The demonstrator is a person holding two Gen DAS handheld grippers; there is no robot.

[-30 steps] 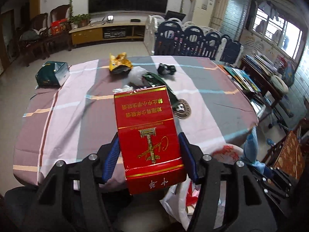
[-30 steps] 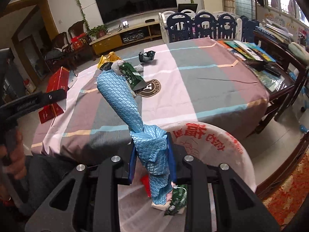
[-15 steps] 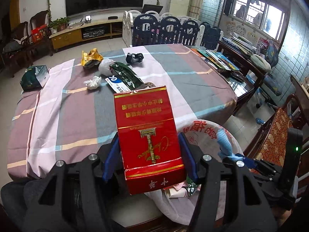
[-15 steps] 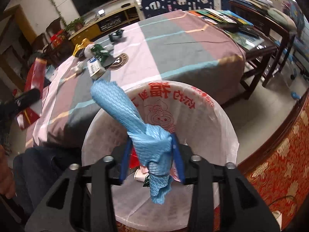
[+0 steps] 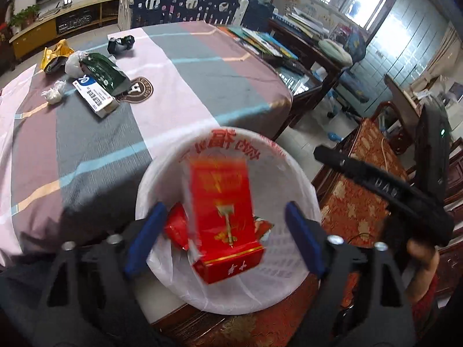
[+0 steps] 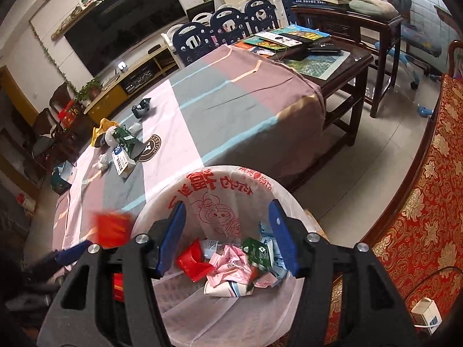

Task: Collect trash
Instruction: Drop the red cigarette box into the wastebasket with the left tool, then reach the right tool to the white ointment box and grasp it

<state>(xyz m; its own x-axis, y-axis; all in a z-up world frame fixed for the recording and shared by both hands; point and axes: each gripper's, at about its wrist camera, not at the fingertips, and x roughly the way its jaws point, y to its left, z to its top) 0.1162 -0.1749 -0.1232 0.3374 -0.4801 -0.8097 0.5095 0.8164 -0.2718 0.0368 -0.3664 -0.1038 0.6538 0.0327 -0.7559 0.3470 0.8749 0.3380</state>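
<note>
Red carton (image 5: 224, 219) blurred over one bin (image 5: 301, 179), free between both grippers' released jaws

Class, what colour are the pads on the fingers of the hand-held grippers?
Blue pads on black frames, clearest in the right wrist view.

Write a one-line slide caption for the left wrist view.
Open left gripper releases a red carton above the lined trash bin.
</note>
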